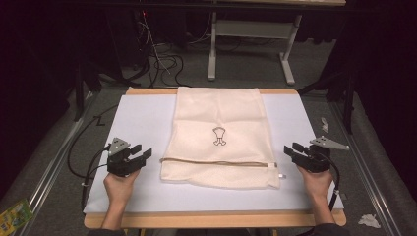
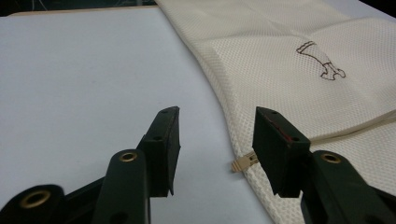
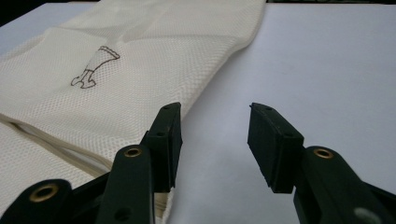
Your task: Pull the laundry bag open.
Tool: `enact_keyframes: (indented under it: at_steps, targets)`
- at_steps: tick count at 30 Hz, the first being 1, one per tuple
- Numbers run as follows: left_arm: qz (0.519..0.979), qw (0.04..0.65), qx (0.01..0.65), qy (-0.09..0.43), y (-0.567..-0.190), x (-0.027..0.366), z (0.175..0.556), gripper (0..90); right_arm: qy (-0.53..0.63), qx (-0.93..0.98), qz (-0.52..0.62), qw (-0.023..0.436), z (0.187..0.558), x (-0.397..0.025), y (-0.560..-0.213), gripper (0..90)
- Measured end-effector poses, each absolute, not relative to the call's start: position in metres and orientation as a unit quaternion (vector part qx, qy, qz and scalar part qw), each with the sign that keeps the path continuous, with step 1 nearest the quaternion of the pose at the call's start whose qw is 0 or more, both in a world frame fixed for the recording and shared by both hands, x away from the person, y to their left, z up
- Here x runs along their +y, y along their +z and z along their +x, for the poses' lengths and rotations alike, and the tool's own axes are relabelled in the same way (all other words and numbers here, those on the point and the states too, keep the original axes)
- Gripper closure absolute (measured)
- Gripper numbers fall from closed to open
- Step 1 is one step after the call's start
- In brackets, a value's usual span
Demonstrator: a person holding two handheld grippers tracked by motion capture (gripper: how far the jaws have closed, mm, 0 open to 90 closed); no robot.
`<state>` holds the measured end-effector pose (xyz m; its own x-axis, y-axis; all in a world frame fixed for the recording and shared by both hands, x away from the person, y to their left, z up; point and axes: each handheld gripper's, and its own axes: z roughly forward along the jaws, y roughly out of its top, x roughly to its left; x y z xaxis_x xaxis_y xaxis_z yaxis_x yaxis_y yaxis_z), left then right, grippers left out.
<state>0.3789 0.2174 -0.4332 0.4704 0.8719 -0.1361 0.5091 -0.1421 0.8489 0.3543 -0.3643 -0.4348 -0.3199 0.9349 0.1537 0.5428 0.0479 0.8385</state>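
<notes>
A cream mesh bag lies flat in the middle of the white mat, with a small brown logo on it and a zipper running across near its front edge. My left gripper rests on the mat just left of the bag, open, nothing between its fingers. In the left gripper view the open gripper points at the bag's edge, with a tan zipper tab close to the right finger. My right gripper sits open just right of the bag; the right gripper view has this gripper beside the bag's edge.
The mat covers a wooden table whose front edge is near the person. Cables trail off the left side. On the floor lie a green packet and crumpled paper. A metal table frame stands behind.
</notes>
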Motion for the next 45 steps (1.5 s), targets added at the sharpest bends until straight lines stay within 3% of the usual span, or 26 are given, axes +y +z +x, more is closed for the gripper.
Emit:
enact_keyframes:
  at_steps: [45]
  targets:
    - [0.715, 0.432, 0.509, 0.208, -0.452, 0.230, 0.399, 48.4, 0.419, 0.642, 0.598, 0.234, 0.346, -0.412, -0.462, 56.5]
